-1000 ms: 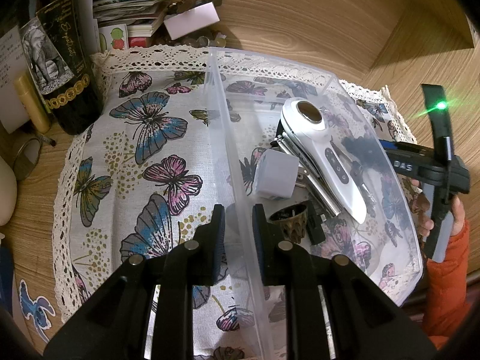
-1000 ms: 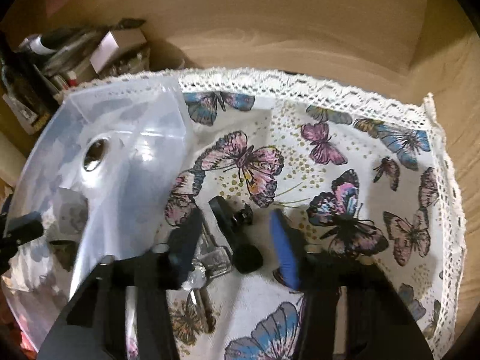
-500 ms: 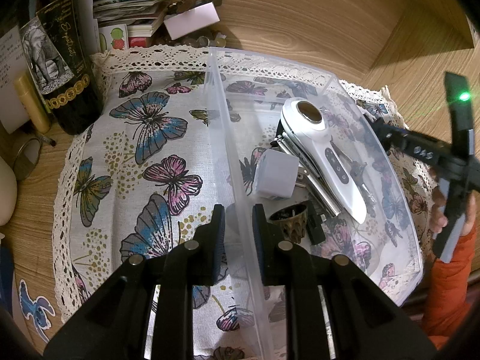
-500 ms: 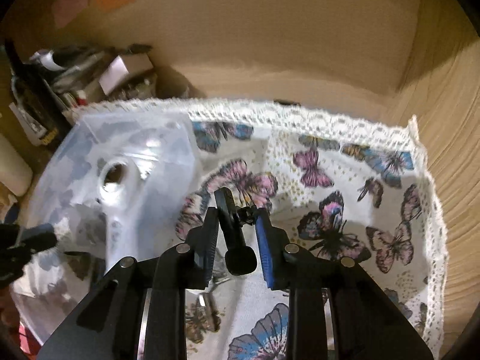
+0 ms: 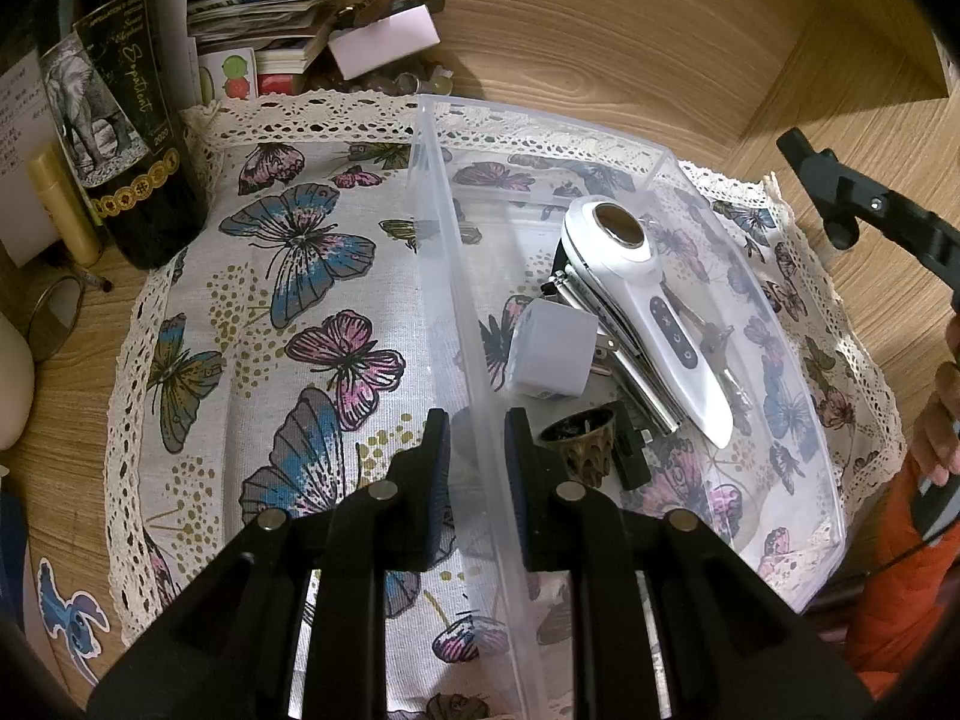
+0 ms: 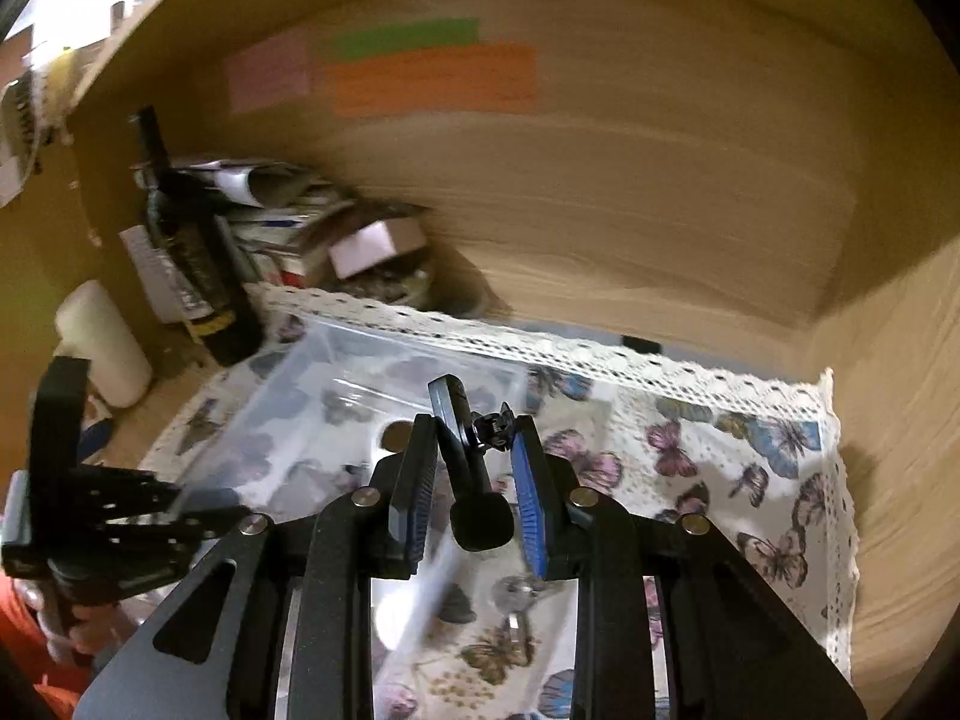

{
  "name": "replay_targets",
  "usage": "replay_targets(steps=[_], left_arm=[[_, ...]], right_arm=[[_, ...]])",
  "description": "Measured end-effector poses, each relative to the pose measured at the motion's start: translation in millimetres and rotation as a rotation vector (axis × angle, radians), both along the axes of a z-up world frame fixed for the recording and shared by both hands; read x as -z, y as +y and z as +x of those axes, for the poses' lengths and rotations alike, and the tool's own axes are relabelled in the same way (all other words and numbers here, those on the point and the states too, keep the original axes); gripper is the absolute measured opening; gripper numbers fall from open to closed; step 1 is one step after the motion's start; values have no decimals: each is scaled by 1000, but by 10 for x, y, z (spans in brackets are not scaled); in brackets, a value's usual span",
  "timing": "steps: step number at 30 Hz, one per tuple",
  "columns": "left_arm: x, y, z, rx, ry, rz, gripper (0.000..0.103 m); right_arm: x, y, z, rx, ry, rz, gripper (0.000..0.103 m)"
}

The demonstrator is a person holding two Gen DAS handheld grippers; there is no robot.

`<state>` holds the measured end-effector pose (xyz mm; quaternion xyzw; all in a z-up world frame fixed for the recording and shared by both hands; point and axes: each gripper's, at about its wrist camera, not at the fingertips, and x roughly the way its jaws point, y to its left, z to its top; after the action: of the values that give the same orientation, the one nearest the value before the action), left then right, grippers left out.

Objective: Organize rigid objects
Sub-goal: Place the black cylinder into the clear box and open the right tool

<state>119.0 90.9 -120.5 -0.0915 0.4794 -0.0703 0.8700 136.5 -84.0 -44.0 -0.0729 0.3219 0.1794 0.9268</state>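
Note:
My left gripper is shut on the near wall of a clear plastic bin, one finger inside and one outside. In the bin lie a white handheld device, a white plug cube, a small bronze cup and some metal pieces partly hidden beneath the device. My right gripper is shut on a black key fob, held in the air beside the bin. Silver keys dangle blurred under it. The right gripper shows at the right edge of the left wrist view.
A butterfly cloth with a lace border covers the wooden desk. A dark wine bottle, stacked papers and a small box crowd the back left corner. Wooden walls close in behind and on the right. A hand in an orange sleeve is at the right.
The right gripper closed on the black fob on the cloth and lifted it, keys hanging below, tilting up toward the back wall. The left gripper and the bin stayed still.

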Motion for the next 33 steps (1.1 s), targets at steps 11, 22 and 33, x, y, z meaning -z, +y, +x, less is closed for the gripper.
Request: replay_targets(steps=[11, 22, 33], left_arm=[[-1, 4, 1, -1, 0, -1, 17], [-3, -2, 1, 0, -1, 1, 17], [-2, -1, 0, 0, -1, 1, 17]], right_arm=[[360, 463, -66, -134, 107, -68, 23], [670, 582, -39, -178, 211, -115, 23], [416, 399, -61, -138, 159, -57, 33]])
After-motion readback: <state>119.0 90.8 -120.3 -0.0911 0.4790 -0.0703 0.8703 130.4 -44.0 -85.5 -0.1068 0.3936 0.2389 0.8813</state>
